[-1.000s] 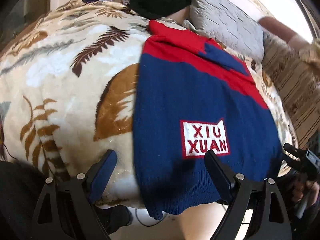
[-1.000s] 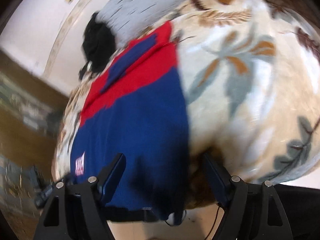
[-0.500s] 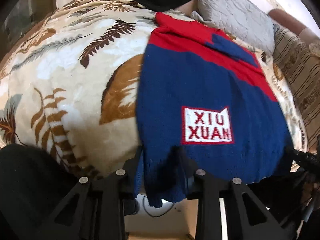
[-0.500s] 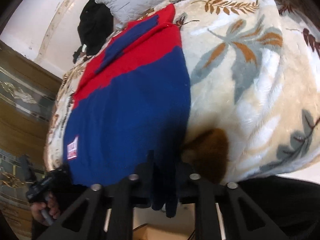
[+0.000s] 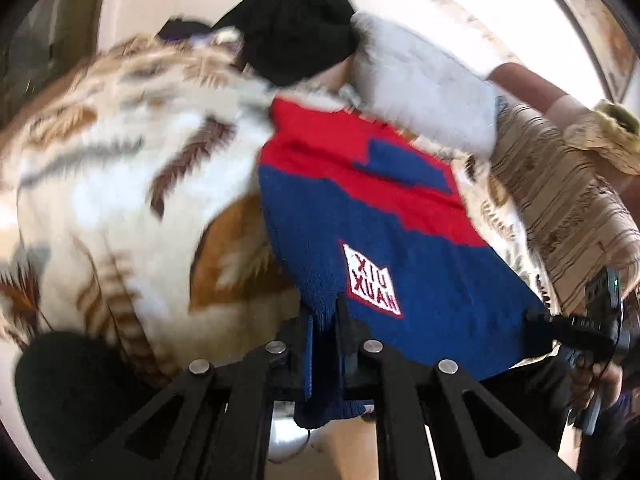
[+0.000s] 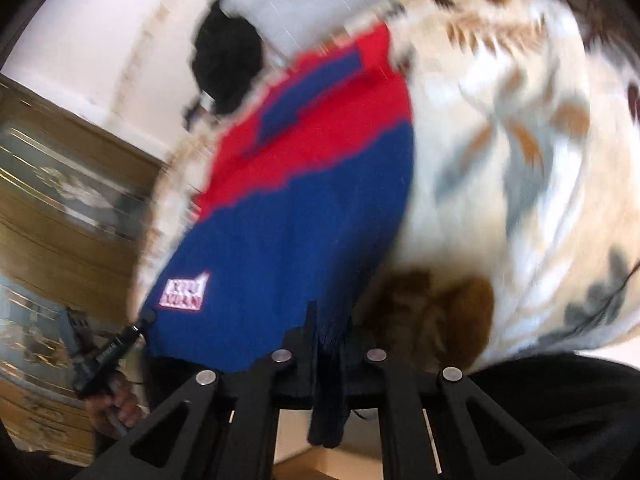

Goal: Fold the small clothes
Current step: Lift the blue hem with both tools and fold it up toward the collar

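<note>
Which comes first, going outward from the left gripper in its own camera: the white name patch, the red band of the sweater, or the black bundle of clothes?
From the left gripper, shut on the sweater hem:
1. White name patch, just ahead, slightly right.
2. Red band, farther up the sweater.
3. Black bundle, at the bed's far end, top centre.

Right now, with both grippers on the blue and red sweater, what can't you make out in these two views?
- Sweater hem: both views, pinched inside the left gripper and right gripper.
- Patch lettering: right wrist view, blurred and too small.
- Leaf blanket: motion blur smears its pattern in both views.
- Black item: blurred, so I can't tell what it is.
</note>
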`<state>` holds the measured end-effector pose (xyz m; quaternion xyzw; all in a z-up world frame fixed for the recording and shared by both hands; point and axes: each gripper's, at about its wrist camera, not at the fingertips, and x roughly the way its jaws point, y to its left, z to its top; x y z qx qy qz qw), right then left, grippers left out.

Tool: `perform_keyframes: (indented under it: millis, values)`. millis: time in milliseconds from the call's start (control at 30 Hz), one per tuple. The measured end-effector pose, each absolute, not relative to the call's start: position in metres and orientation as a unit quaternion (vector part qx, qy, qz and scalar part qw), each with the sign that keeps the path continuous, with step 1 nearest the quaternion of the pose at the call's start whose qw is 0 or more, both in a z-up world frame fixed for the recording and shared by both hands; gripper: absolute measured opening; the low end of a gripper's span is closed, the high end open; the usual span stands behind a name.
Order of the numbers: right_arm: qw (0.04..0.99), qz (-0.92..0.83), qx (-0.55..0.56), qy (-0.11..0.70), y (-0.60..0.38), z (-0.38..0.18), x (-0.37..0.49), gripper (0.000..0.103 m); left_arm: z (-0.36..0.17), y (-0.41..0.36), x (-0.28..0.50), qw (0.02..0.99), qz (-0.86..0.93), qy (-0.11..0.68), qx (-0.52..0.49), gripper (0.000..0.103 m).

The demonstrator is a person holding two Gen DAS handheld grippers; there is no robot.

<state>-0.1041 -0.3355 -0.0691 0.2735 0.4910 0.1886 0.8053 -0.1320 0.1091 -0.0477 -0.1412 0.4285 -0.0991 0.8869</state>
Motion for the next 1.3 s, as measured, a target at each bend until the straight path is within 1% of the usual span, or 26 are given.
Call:
perform_keyframes:
  millis: [67,133,167,233,300,367,400,467,500,533,600,667,733,833,867,900,933,967,1000,1033,1067,1133,1233,1300]
  values:
    - [0.799,0.184,0.273,0.503,-0.338,-0.080,-0.097,0.008,-0.065,0.112,-0.122,0.876,-0.095,0.451,-0.145,0.009]
    - [0.772,0.176,0.284,0.541,-0.337,-0.114,-0.090,0.008,-0.104,0.119,-0.108,0.842,-0.074,0.510,-0.157,0.009]
    - [0.756,0.172,0.296,0.558,-0.337,-0.130,-0.089,0.008,-0.117,0.124,-0.105,0.830,-0.065,0.528,-0.169,0.008]
    - [0.749,0.175,0.318,0.554,-0.339,-0.133,-0.091,0.008,-0.107,0.126,-0.109,0.837,-0.073,0.511,-0.181,0.008]
    - [0.765,0.185,0.319,0.529,-0.342,-0.112,-0.094,0.008,-0.077,0.123,-0.118,0.861,-0.099,0.465,-0.179,0.009]
    - [0.771,0.187,0.319,0.519,-0.346,-0.105,-0.091,0.008,-0.072,0.119,-0.117,0.869,-0.096,0.456,-0.165,0.009]
    - [0.766,0.183,0.319,0.527,-0.346,-0.112,-0.088,0.008,-0.083,0.119,-0.111,0.858,-0.092,0.476,-0.168,0.009]
    - [0.737,0.173,0.327,0.566,-0.344,-0.138,-0.083,0.008,-0.119,0.120,-0.100,0.819,-0.070,0.543,-0.174,0.009]
    - [0.723,0.173,0.335,0.579,-0.344,-0.144,-0.083,0.009,-0.124,0.119,-0.098,0.814,-0.067,0.550,-0.174,0.009]
    - [0.724,0.180,0.338,0.574,-0.344,-0.139,-0.082,0.009,-0.115,0.120,-0.101,0.820,-0.075,0.539,-0.178,0.009]
    - [0.736,0.198,0.343,0.549,-0.347,-0.114,-0.074,0.008,-0.076,0.121,-0.104,0.845,-0.099,0.490,-0.190,0.009]
    - [0.749,0.220,0.352,0.517,-0.351,-0.088,-0.054,0.008,-0.046,0.122,-0.086,0.860,-0.113,0.457,-0.194,0.009]
    - [0.767,0.239,0.358,0.476,-0.356,-0.060,-0.014,0.008,-0.020,0.125,-0.047,0.873,-0.130,0.424,-0.204,0.009]
    - [0.799,0.246,0.379,0.396,-0.369,-0.030,0.070,0.009,0.005,0.127,0.042,0.894,-0.133,0.374,-0.208,0.011]
    - [0.808,0.233,0.386,0.379,-0.369,-0.029,0.096,0.012,0.004,0.124,0.075,0.905,-0.118,0.357,-0.198,0.015]
    - [0.812,0.217,0.391,0.374,-0.375,-0.036,0.123,0.019,-0.005,0.119,0.105,0.912,-0.109,0.351,-0.185,0.042]
    - [0.805,0.200,0.403,0.387,-0.378,-0.053,0.149,0.026,-0.025,0.115,0.142,0.904,-0.092,0.375,-0.180,0.066]
    - [0.805,0.163,0.406,0.401,-0.379,-0.068,0.161,0.043,-0.044,0.114,0.161,0.895,-0.072,0.405,-0.172,0.097]
    - [0.808,0.121,0.400,0.414,-0.380,-0.084,0.162,0.060,-0.063,0.116,0.177,0.884,-0.046,0.436,-0.161,0.092]
    - [0.803,0.119,0.406,0.419,-0.379,-0.093,0.156,0.060,-0.078,0.122,0.181,0.874,-0.014,0.458,-0.161,0.089]
    - [0.796,0.127,0.416,0.421,-0.376,-0.100,0.142,0.060,-0.086,0.132,0.172,0.871,-0.002,0.456,-0.182,0.087]
    - [0.800,0.135,0.408,0.418,-0.364,-0.102,0.105,0.060,-0.086,0.152,0.135,0.876,-0.011,0.432,-0.214,0.087]
    - [0.794,0.134,0.411,0.427,-0.352,-0.112,0.057,0.060,-0.079,0.164,0.076,0.895,-0.008,0.396,-0.204,0.087]
    - [0.786,0.130,0.421,0.434,-0.348,-0.124,0.058,0.060,-0.080,0.156,0.072,0.894,-0.014,0.403,-0.196,0.088]
